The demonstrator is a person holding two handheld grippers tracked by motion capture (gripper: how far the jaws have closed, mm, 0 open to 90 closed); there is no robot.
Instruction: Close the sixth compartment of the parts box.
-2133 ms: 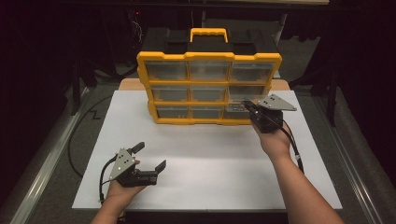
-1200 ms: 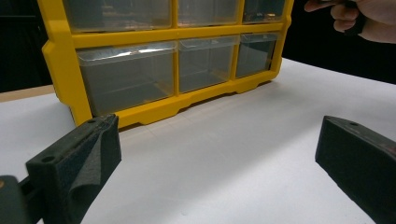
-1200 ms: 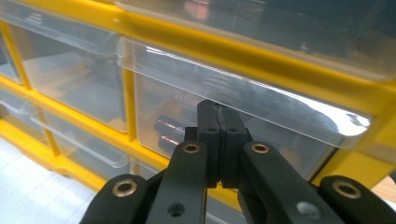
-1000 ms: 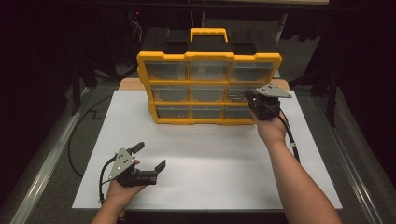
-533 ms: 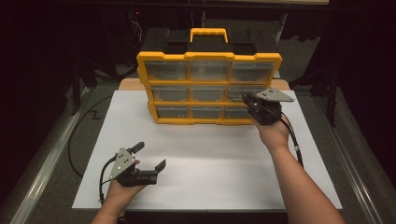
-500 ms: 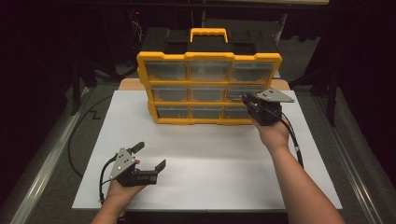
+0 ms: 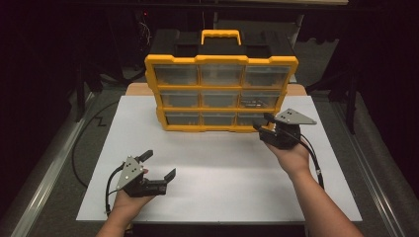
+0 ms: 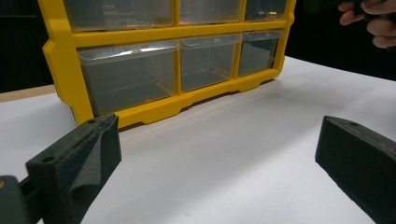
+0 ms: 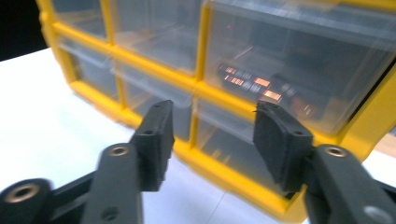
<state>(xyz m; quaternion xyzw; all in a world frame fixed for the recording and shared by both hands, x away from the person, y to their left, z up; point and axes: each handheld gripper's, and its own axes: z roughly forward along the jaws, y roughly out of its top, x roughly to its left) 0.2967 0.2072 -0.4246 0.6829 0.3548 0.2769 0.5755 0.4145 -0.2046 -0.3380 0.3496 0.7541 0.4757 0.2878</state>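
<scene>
Left gripper sits low near the front-left of the white sheet, held in the person's left hand, jaws wide apart with nothing between them; in the left gripper view its two black pads frame bare sheet, with the cabinet's lower left corner farther off. Right gripper is farther up the table, held in the right hand, pointing at the lower right corner of the yellow drawer cabinet, just in front of it. Its jaws have just been opening and now stand partly apart, nothing between the pads; in the right gripper view they hover in front of the bottom-right drawer, close to its front, and I can't tell if a pad touches it. Cabinet stands upright at the far-middle of the sheet, three rows of three clear drawers, black top with a yellow carry handle. The right-hand drawer of the middle row holds something dark with bright reflections, too blurred to identify; the other drawers look see-through, contents not discernible.
</scene>
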